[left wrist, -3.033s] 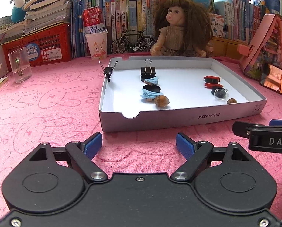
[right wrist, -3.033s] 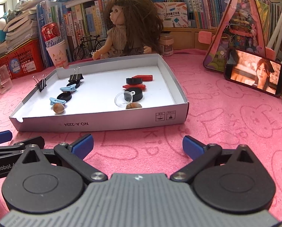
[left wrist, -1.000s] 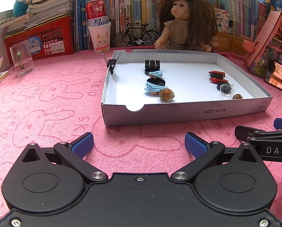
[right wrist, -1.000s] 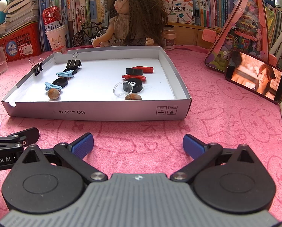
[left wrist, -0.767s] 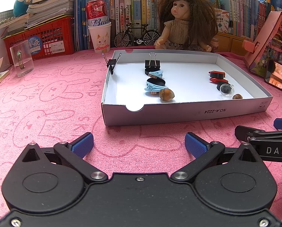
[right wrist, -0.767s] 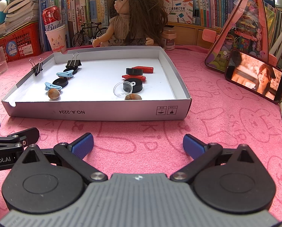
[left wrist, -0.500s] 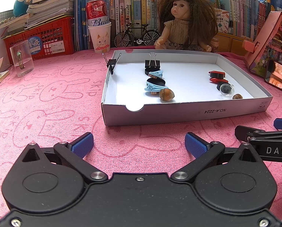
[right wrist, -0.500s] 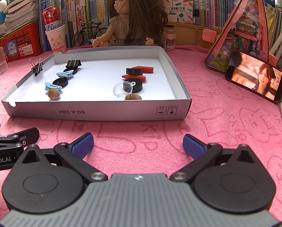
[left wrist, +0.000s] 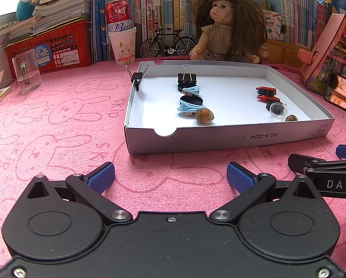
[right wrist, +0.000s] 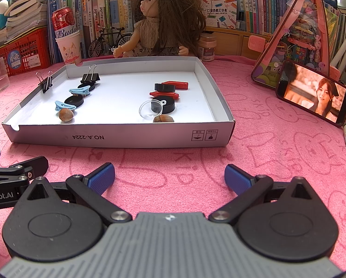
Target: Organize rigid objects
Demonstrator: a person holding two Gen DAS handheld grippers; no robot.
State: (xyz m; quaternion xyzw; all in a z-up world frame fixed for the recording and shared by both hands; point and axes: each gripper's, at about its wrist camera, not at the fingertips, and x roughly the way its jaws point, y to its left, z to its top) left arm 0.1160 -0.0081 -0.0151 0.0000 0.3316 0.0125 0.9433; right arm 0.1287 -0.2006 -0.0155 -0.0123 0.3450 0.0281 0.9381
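A shallow white box [left wrist: 231, 139] [right wrist: 126, 136] lies on the pink cloth ahead of both grippers. Inside on the left are a black binder clip [left wrist: 187, 77] [right wrist: 90, 76], two light blue clips [left wrist: 188, 108] [right wrist: 79, 90], black discs and a hazelnut [left wrist: 204, 115] [right wrist: 65, 115]. On the right lie red pieces [left wrist: 267, 97] [right wrist: 164, 94], black discs, a clear dome [left wrist: 279, 112] [right wrist: 151, 110] and a second nut [right wrist: 163, 118]. Another binder clip [left wrist: 137, 78] [right wrist: 46, 82] grips the box's left wall. My left gripper [left wrist: 170, 177] and right gripper [right wrist: 169, 177] are open, empty, short of the box.
A doll [left wrist: 228, 32] sits behind the box, with a model bicycle [left wrist: 168, 44], a cup holding a can [left wrist: 122, 44], a red basket [left wrist: 50, 46] and books along the back. A glass mug [left wrist: 27, 74] stands left. A phone [right wrist: 312, 95] and pink house [right wrist: 300, 30] stand right.
Since three seconds ago both grippers have risen and shifted a little, changing the view of the box. Over the last second nothing has moved.
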